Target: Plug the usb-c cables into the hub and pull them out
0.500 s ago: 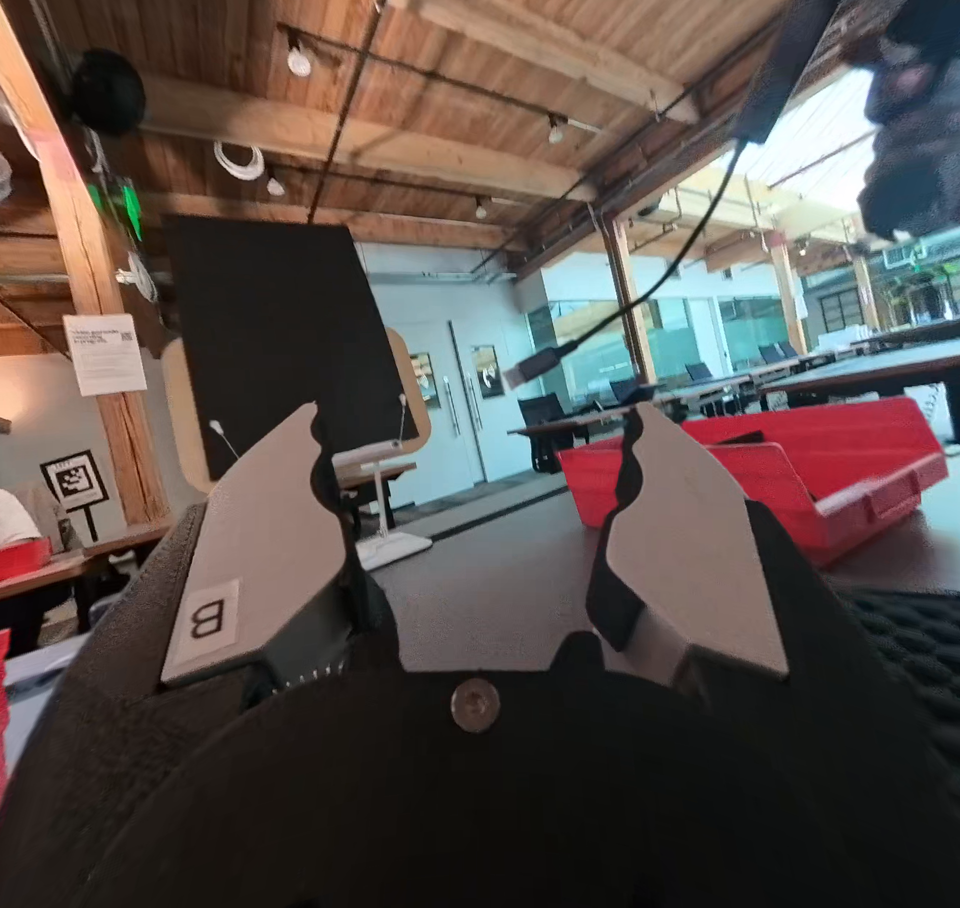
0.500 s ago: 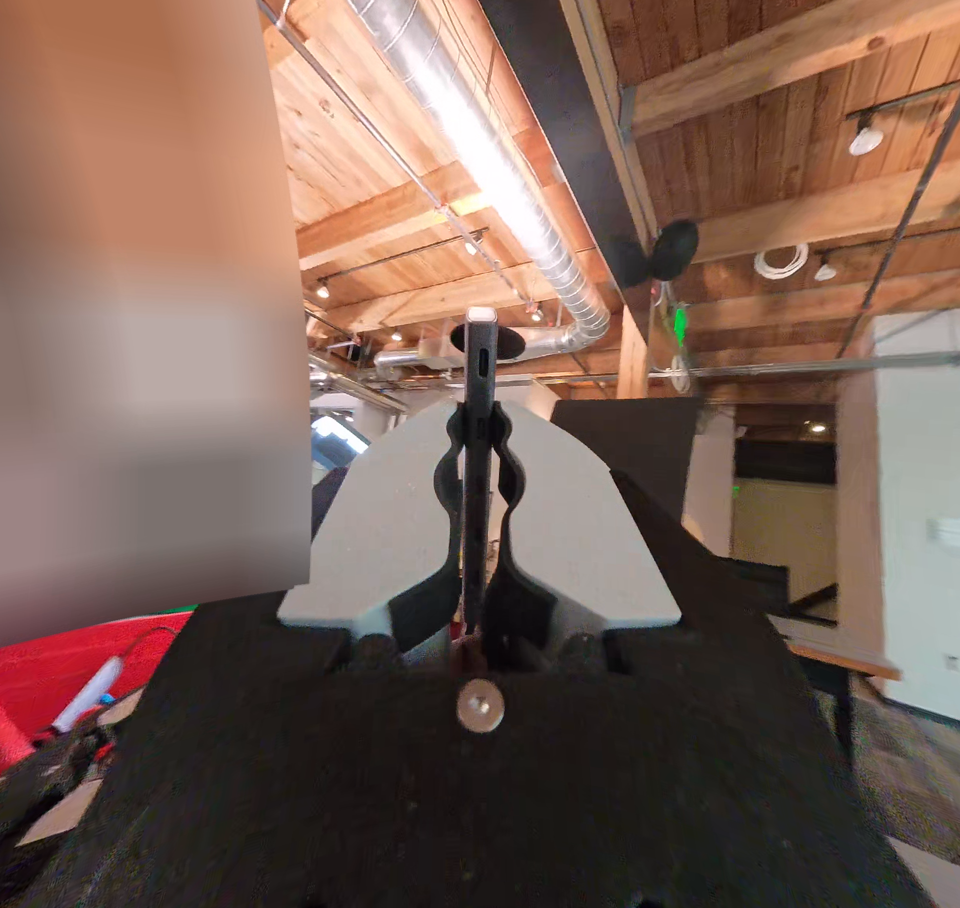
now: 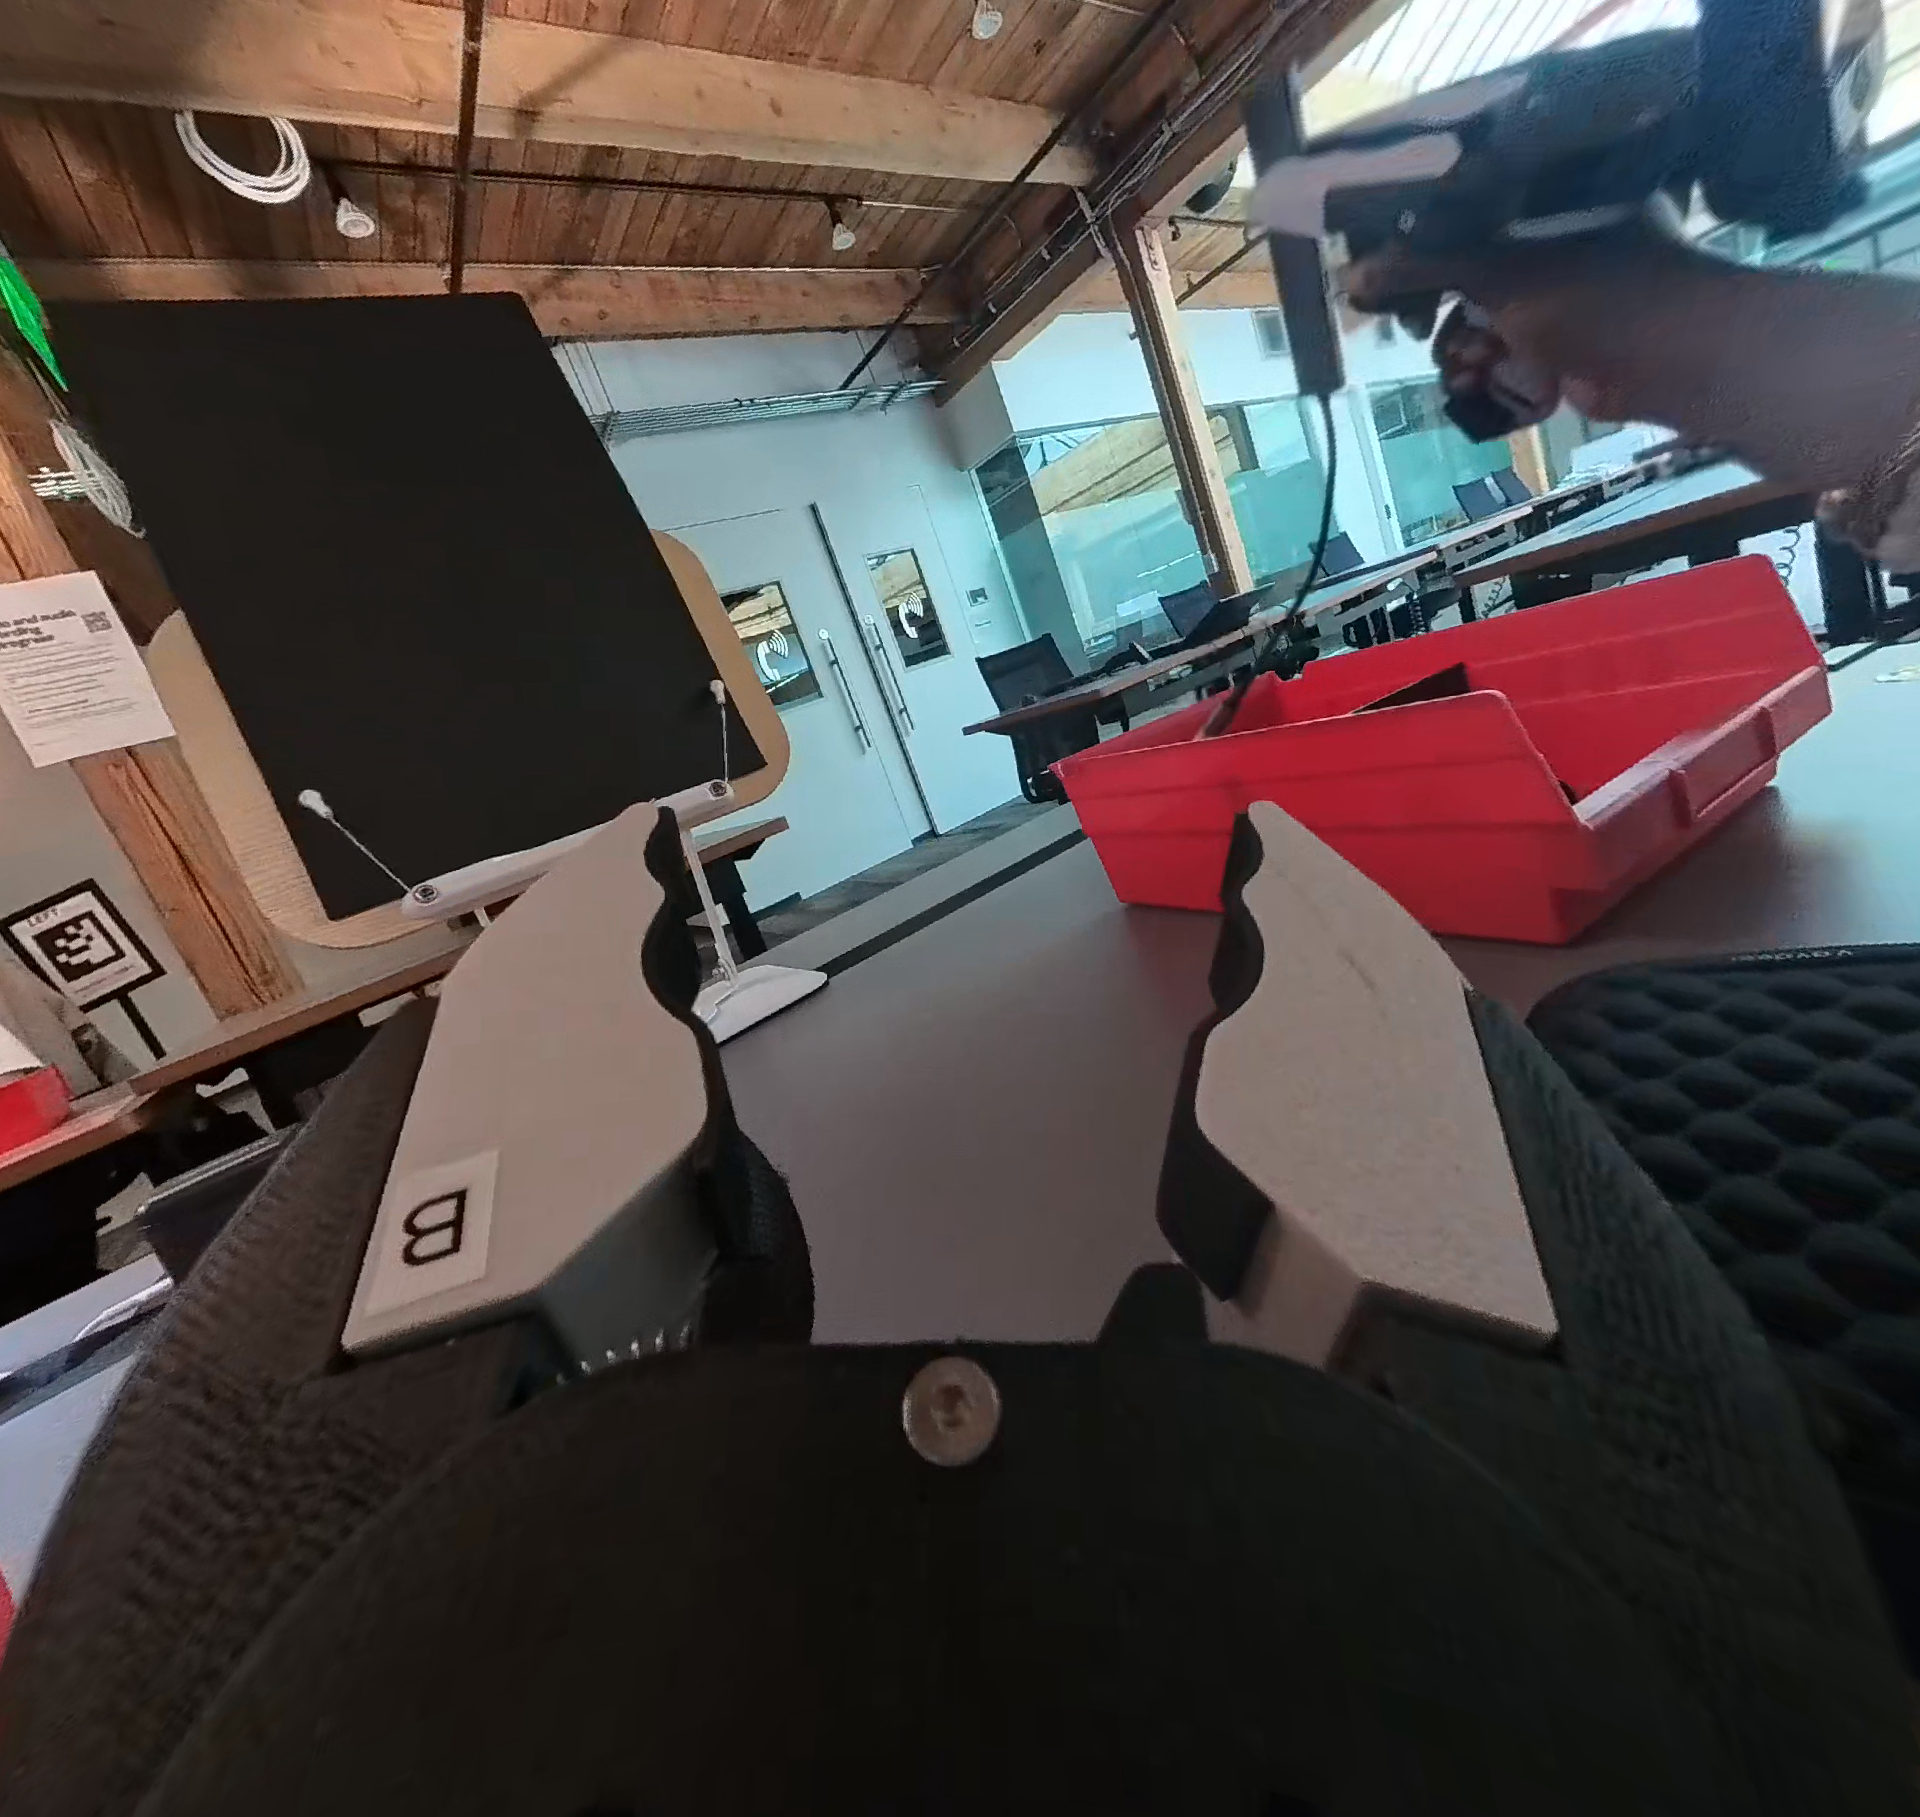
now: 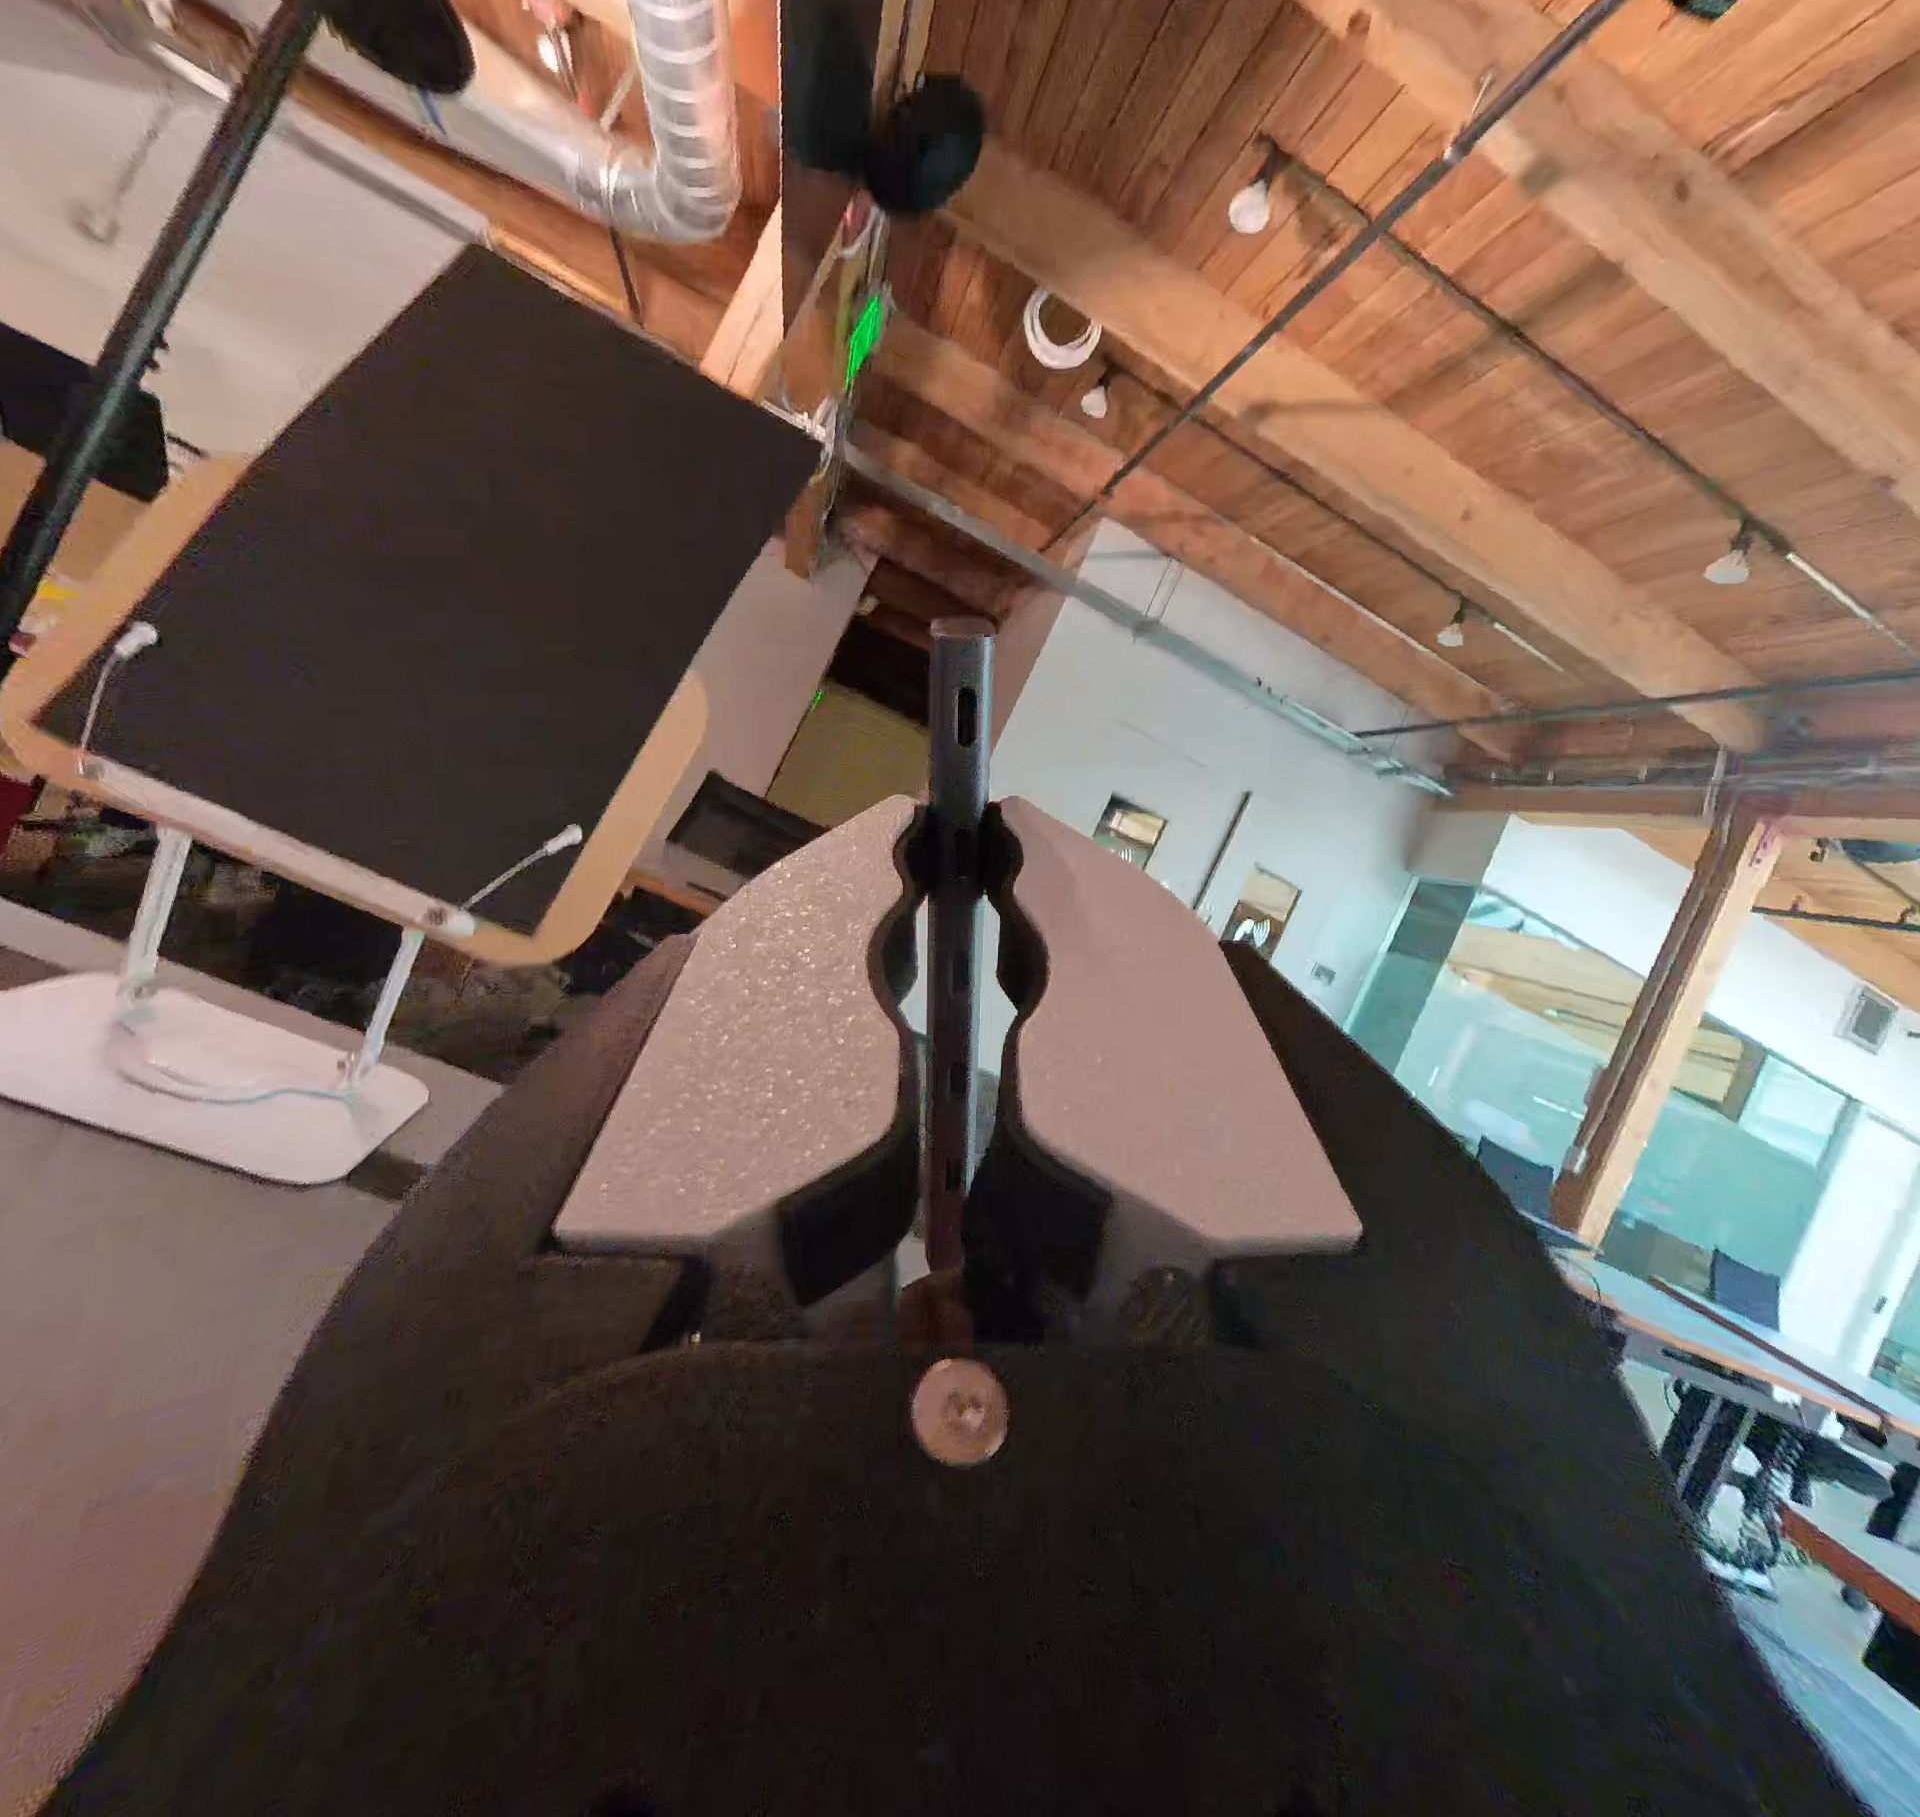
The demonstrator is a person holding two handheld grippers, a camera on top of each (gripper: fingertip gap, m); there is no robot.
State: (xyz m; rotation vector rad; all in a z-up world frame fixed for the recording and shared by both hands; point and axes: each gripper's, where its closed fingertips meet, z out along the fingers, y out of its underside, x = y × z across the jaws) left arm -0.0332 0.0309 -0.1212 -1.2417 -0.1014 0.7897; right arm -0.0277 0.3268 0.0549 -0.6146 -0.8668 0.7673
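Dark tabletop (image 3: pixel 997 1092), red bin (image 3: pixel 1455 791) behind. Right gripper (image 4: pixel 958 822) clamped on hub (image 4: pixel 958 718), raised. Left gripper (image 3: pixel 951 894) fingers apart, empty. Step, judged: pre-insertion. Next: left fetches usb-c cable, none identifiable.

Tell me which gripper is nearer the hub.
Right. The right gripper is clamped on the hub, holding it up in the air. The left gripper sits open and empty, low over the table, well apart from it.

A smooth, glossy red plastic bin (image 3: pixel 1351 822) sits on a matt dark table (image 3: pixel 987 1061), beside a black honeycomb-textured mat (image 3: pixel 1745 1123). Matt grey metal hub (image 4: pixel 958 728); grainy grey gripper fingers (image 4: pixel 758 1040); wooden ceiling planks (image 4: pixel 1403 209).
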